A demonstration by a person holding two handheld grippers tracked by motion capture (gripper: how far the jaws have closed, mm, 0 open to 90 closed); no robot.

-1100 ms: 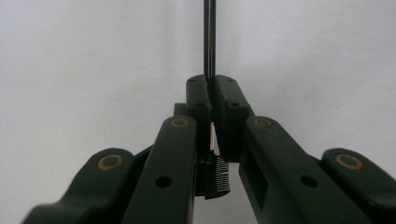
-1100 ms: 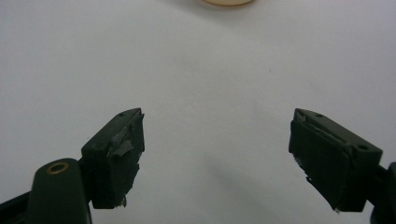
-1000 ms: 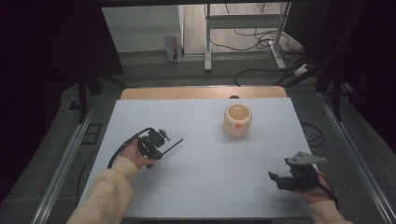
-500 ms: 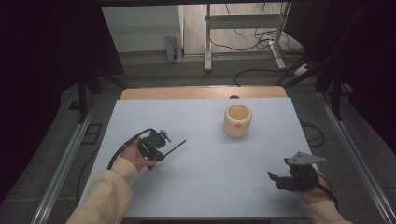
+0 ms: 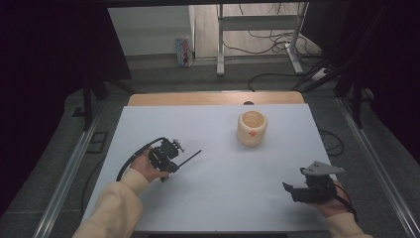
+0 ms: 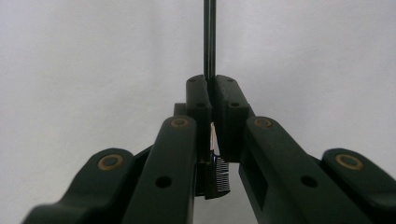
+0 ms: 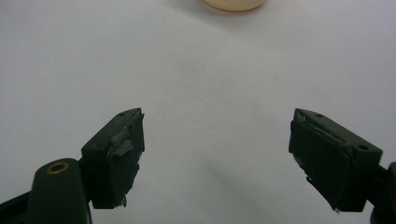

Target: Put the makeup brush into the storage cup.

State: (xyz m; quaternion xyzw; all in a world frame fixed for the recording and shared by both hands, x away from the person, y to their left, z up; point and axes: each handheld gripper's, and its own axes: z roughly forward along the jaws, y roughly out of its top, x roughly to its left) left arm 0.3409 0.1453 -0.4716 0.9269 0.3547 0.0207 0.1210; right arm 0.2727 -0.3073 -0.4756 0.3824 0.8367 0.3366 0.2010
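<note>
Currently the left gripper [image 5: 171, 159] has its jaws pressed together on a thin black rod [image 5: 190, 157], which juts out past the fingertips toward the middle of the table; the left gripper view shows the rod [image 6: 209, 37] clamped upright between the pads. The pick-up therefore appears complete. What remains, as a judgement, is to carry the rod to the cup [image 5: 251, 128] and set it inside; the cup stands well apart from the rod tip, farther back and to the right, and looks empty from above.

The right gripper [image 5: 297, 191] rests near the front right corner with its jaws spread and nothing between them; its own view shows the cup base [image 7: 233, 4] at the top edge.

The table [image 5: 223, 198] carries a plain white sheet over a wooden top. Beyond it lie a grey floor, loose cables and a metal frame.
</note>
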